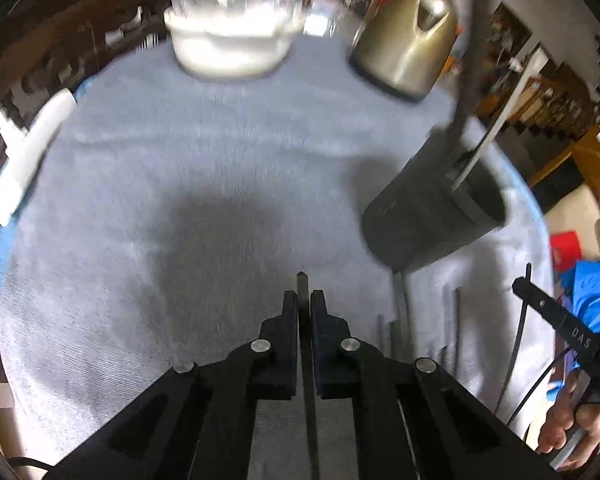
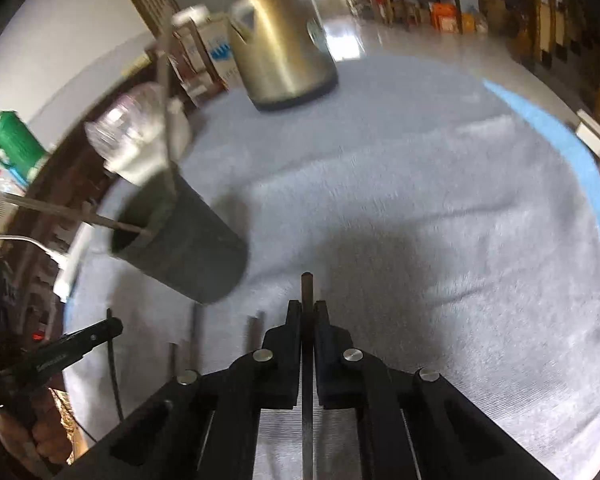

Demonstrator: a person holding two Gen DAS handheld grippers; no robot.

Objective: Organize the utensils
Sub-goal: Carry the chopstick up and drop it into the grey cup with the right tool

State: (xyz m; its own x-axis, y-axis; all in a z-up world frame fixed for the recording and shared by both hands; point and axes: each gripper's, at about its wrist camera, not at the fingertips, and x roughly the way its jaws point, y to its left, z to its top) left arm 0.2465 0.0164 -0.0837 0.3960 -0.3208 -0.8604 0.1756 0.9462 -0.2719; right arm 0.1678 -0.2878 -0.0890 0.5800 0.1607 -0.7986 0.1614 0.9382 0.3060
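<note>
Seen from the left wrist camera, a white power strip (image 1: 28, 152) lies at the far left edge of the grey cloth (image 1: 220, 160) covering the worktop. The left claw (image 1: 304, 300) is clamped shut on a thin dark utensil handle (image 1: 302, 282). Behind it stand a glass jar on a white base (image 1: 228, 40) and a steel kettle (image 1: 408, 40). Right of centre, a black utensil holder (image 1: 424, 216) already holds long-handled utensils, with more dark handles (image 1: 400, 308) lying just before it. From the right wrist camera, the right claw (image 2: 308, 308) likewise grips a slim dark utensil (image 2: 307, 284) tight above the cloth, right of the holder.
</note>
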